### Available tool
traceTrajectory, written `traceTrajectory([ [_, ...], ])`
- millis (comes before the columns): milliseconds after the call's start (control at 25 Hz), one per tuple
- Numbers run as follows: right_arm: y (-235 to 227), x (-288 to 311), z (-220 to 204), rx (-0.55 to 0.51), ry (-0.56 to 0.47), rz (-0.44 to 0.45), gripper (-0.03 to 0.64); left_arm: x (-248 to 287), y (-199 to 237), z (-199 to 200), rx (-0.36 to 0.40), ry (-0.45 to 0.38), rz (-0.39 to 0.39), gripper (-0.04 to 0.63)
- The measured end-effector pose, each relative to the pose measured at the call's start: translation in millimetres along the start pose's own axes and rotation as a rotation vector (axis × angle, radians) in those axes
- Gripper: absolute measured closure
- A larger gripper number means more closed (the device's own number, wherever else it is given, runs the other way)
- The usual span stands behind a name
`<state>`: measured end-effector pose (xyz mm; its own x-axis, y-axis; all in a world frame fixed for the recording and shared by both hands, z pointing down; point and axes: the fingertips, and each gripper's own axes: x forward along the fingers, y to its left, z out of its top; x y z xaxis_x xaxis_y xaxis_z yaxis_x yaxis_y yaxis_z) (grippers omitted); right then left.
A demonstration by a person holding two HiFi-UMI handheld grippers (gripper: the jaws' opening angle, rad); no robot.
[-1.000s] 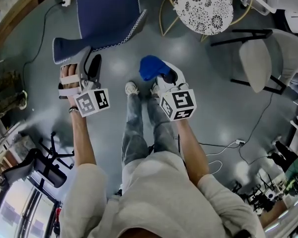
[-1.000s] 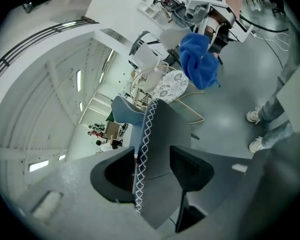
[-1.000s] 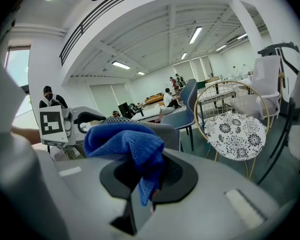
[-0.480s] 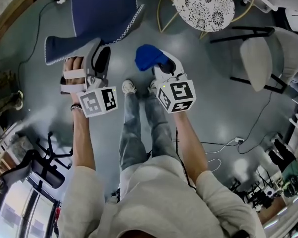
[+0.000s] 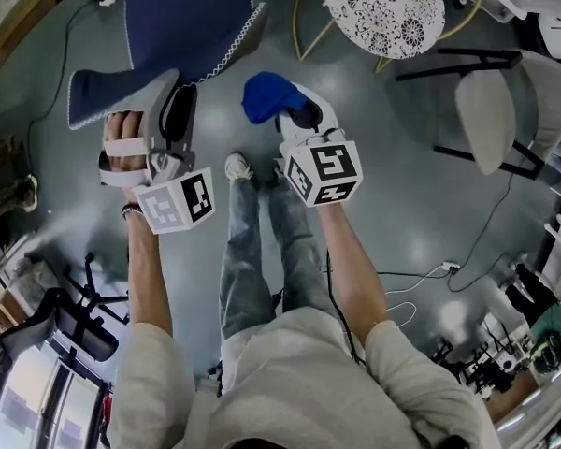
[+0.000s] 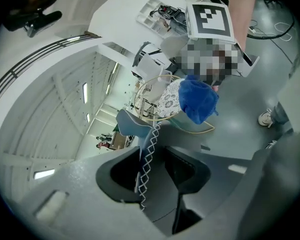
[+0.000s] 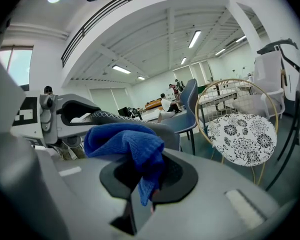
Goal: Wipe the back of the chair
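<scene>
The blue chair [image 5: 192, 17] stands in front of me, its grey back edge [image 5: 112, 92] trimmed with white zigzag stitching. My left gripper [image 5: 171, 96] reaches over that top edge. In the left gripper view the stitched edge [image 6: 147, 159] runs between the jaws of the left gripper [image 6: 152, 171]; they have just been closing and the back fills the gap between the pads. My right gripper [image 5: 294, 110] is shut on a bunched blue cloth [image 5: 262, 96], which hangs from its jaws [image 7: 125, 136] just right of the chair back [image 7: 107, 115].
A round black-and-white patterned chair [image 5: 383, 12] with a gold frame stands behind to the right, and a white chair [image 5: 496, 110] further right. Cables [image 5: 421, 279] lie on the grey floor. An office chair base [image 5: 84, 316] is at my left, my shoes [image 5: 238, 166] below the grippers.
Both grippers have moved up the picture toward the chair. The left one has shifted left along the back's top edge, and its jaws have narrowed around it.
</scene>
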<state>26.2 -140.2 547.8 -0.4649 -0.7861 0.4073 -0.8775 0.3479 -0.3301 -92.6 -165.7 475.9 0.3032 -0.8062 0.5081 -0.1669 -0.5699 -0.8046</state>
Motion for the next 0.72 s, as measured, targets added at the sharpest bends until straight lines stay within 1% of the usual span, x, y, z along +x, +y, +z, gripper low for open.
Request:
traceTrajectory([
  [120, 0, 7, 4, 0.012, -0.022, 0.007, 0.569, -1, 2, 1, 0.006, 0.011, 0.013, 0.442],
  [200, 0, 13, 11, 0.017, -0.047, 0.009, 0.569, -1, 3, 2, 0.005, 0.005, 0.029, 0.44],
  [440, 26, 20, 39, -0.003, -0.119, 0.054, 0.569, 0, 4, 0, -0.004, -0.004, 0.049, 0.44],
  [600, 31, 29, 42, 0.02, -0.138, 0.058, 0.569, -1, 4, 0, -0.001, -0.013, 0.046, 0.439],
  [720, 25, 40, 39, 0.02, -0.132, 0.05, 0.569, 0, 3, 0, 0.002, -0.018, 0.043, 0.437],
])
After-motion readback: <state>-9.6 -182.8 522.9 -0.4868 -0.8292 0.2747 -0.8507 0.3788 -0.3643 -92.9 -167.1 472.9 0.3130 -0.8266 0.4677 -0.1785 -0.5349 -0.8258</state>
